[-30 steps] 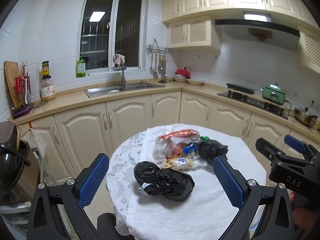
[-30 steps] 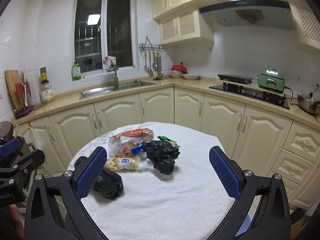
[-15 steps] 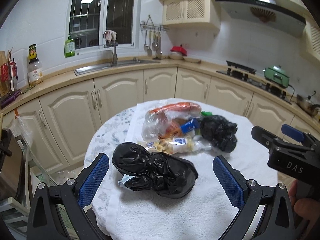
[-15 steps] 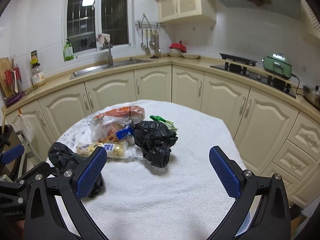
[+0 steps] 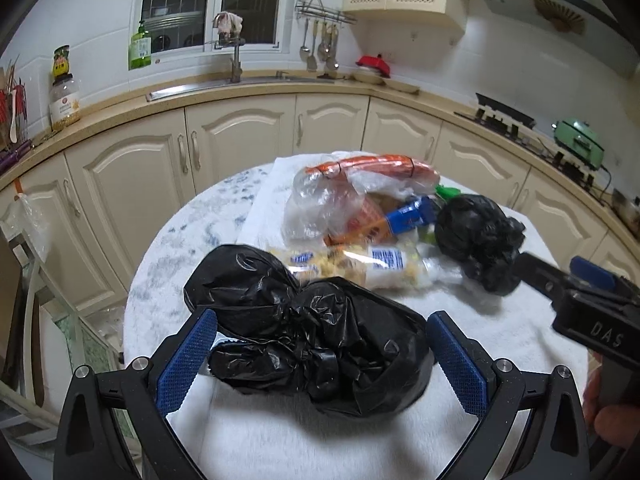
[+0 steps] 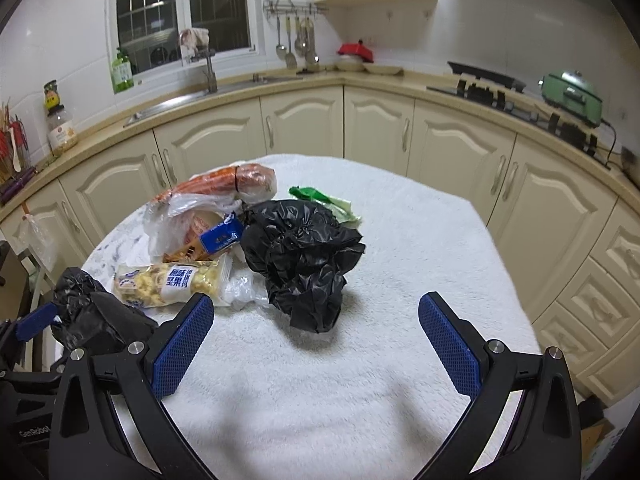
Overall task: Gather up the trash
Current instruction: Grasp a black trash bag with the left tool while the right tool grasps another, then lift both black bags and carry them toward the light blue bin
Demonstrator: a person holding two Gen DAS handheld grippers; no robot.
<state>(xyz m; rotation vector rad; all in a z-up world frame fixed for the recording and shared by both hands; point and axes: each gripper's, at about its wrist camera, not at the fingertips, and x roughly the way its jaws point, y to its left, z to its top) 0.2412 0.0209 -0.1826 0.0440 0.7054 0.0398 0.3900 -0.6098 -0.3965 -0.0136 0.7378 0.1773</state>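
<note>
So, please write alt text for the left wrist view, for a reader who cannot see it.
The open left gripper straddles a knotted black trash bag on a white towel. Behind lie snack wrappers and a second black bag; the right gripper enters from the right.

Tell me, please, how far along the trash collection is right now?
Nothing looks collected yet. The left tool is open around the tied black bag; the right tool is open, empty. The crumpled black bag, snack packet and clear bag remain on the towel.

Both grippers, left (image 5: 320,356) & right (image 6: 316,350), jaws wide (nothing held).
</note>
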